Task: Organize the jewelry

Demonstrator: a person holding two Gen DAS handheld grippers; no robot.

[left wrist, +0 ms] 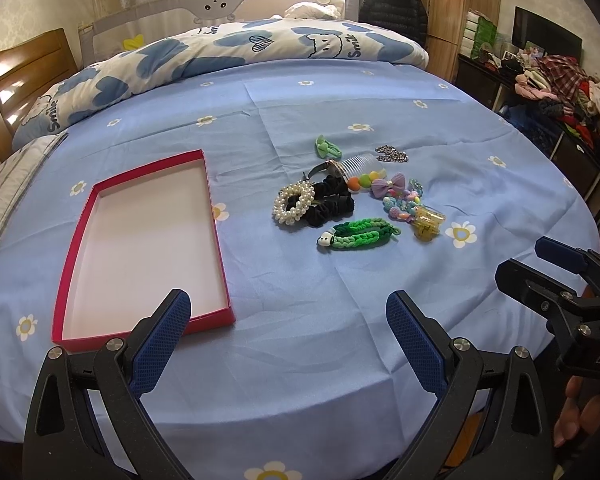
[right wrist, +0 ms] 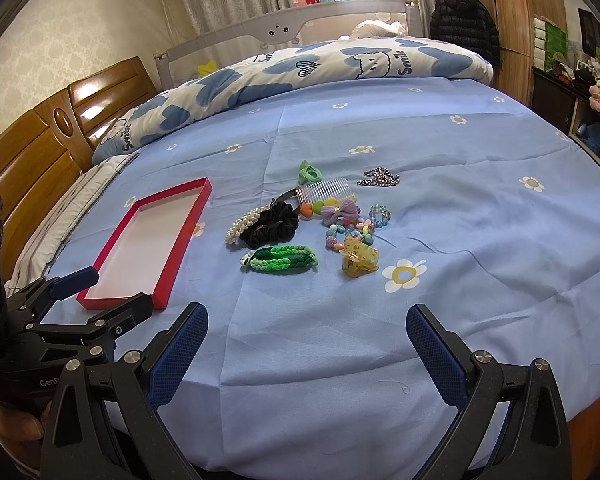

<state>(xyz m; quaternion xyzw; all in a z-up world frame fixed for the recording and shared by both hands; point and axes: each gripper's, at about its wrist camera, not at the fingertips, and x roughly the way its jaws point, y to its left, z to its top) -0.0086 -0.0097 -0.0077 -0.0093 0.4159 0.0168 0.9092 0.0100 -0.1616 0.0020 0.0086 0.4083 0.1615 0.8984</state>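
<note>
An empty red box [left wrist: 82,224] [right wrist: 188,216] with a white inside lies on the blue bed sheet. To its right is a pile of jewelry and hair pieces: a pearl scrunchie [left wrist: 294,204] [right wrist: 242,222], a black scrunchie [left wrist: 334,204] [right wrist: 270,226], a green braided band [left wrist: 360,234] [right wrist: 282,260], a yellow claw clip [left wrist: 428,226] [right wrist: 360,260], a purple bow [left wrist: 390,184] [right wrist: 340,210], a clear comb [left wrist: 360,164] [right wrist: 328,190] and a dark chain [left wrist: 392,156] [right wrist: 380,178]. My left gripper [left wrist: 288,312] is open and empty near the box's front corner. My right gripper [right wrist: 306,324] is open and empty in front of the pile.
A folded white and blue quilt [left wrist: 220,52] [right wrist: 300,72] lies along the far side of the bed. A wooden headboard [right wrist: 40,140] is at the left. Shelves with clothes [left wrist: 560,92] stand off the right edge. The bed's near edge is just below the grippers.
</note>
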